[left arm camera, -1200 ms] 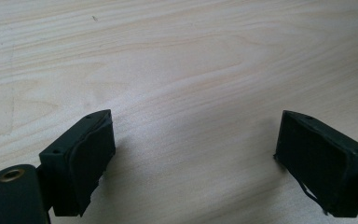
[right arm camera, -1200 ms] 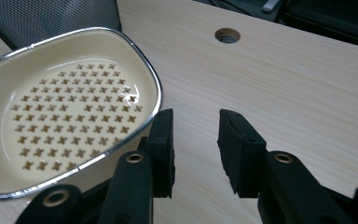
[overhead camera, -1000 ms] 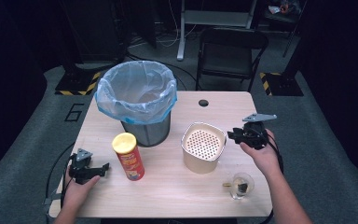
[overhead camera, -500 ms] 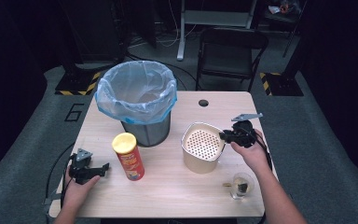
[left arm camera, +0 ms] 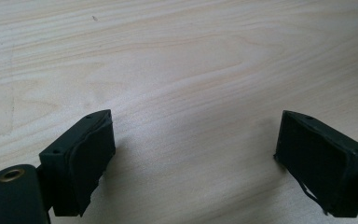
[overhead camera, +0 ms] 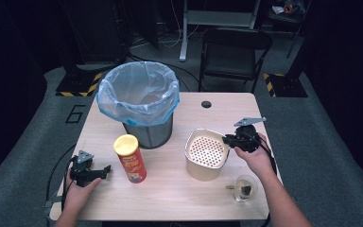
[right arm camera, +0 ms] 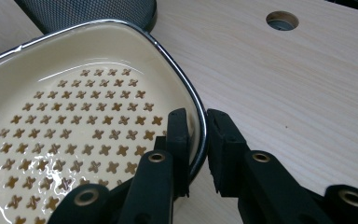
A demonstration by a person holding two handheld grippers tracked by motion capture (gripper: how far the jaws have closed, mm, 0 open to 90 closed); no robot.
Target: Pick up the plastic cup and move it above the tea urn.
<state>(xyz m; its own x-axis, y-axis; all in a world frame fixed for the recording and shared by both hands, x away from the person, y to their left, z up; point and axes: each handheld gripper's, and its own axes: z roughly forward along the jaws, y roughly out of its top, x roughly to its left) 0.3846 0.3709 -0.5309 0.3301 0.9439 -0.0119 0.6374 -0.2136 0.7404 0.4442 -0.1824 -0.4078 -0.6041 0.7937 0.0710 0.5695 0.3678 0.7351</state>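
A cream, square-ish container (overhead camera: 207,152) with a perforated bottom stands on the wooden table (overhead camera: 170,198) right of centre. My right gripper (overhead camera: 227,140) reaches in from the right, and its jaws have just been closing on the container's right wall. In the right gripper view one pad sits inside the container (right arm camera: 74,116) and one outside, and the right gripper (right arm camera: 198,140) is shut on the dark-edged rim. My left gripper (overhead camera: 105,169) rests at the table's front left, held by a hand. Its jaws stand wide open over bare wood (left arm camera: 168,56), with nothing between the left gripper's (left arm camera: 193,158) pads.
A mesh bin (overhead camera: 138,90) lined with a blue bag stands at the back left. A red crisp can (overhead camera: 130,158) with a yellow lid stands in front of it. A small glass (overhead camera: 244,187) sits near the front right edge. A cable hole (overhead camera: 206,104) lies behind the container.
My right gripper has come down and leftwards onto the container's right rim, and its jaws have shut on it. The left gripper has stayed where it was.
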